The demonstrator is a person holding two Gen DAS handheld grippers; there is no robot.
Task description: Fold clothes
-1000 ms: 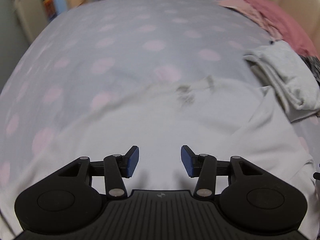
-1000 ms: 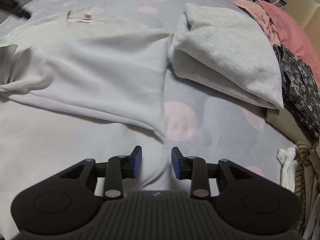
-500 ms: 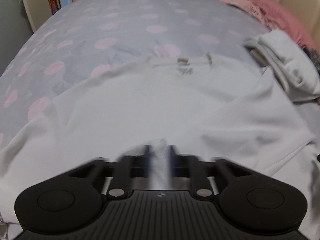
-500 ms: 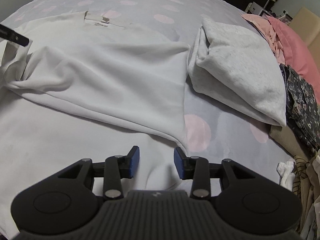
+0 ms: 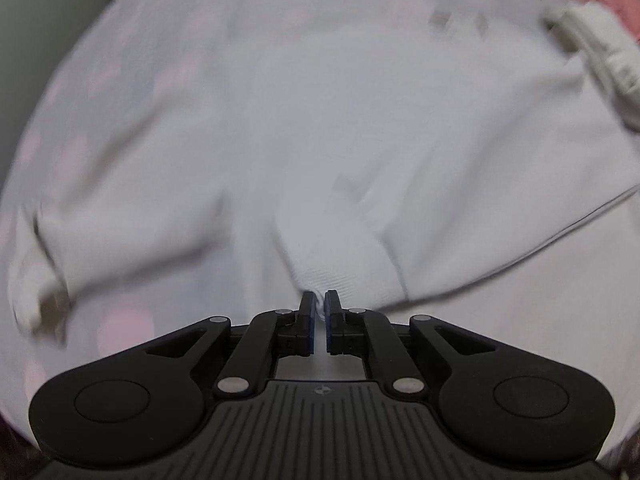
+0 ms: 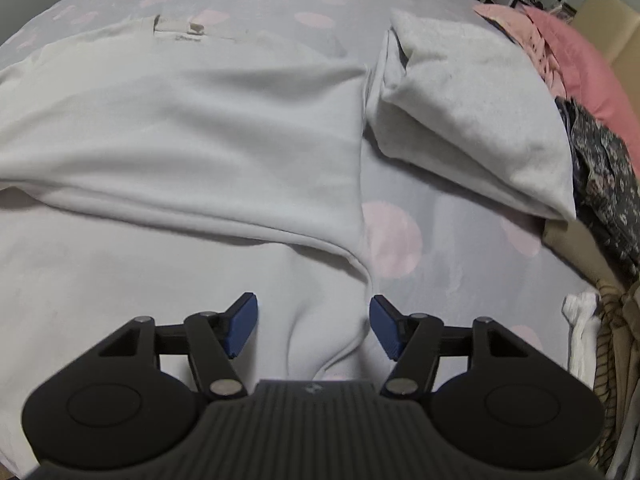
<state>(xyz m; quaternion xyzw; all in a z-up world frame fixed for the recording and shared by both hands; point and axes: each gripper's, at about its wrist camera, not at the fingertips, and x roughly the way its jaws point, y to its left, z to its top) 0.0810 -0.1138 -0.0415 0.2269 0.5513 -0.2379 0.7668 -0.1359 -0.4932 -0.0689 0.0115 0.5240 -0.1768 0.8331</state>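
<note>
A white sweatshirt (image 6: pixel 180 128) lies spread on the polka-dot bed sheet (image 6: pixel 440 264), its neck label (image 6: pixel 178 28) at the far side. In the blurred left wrist view the sweatshirt (image 5: pixel 360 120) fills the frame. My left gripper (image 5: pixel 319 307) is shut on the ribbed cuff (image 5: pixel 344 264) of a sleeve and holds it over the body of the garment. My right gripper (image 6: pixel 312 322) is open, its blue pads either side of a raised fold at the sweatshirt's hem, touching nothing.
A folded grey garment (image 6: pixel 472 112) lies to the right of the sweatshirt. Pink bedding (image 6: pixel 580 56), a dark floral garment (image 6: pixel 608 176) and a heap of tan and white clothes (image 6: pixel 600 320) line the right edge.
My left gripper closed on the sleeve cuff and carried it fast across the garment. My right gripper opened wider and let go of the hem fold.
</note>
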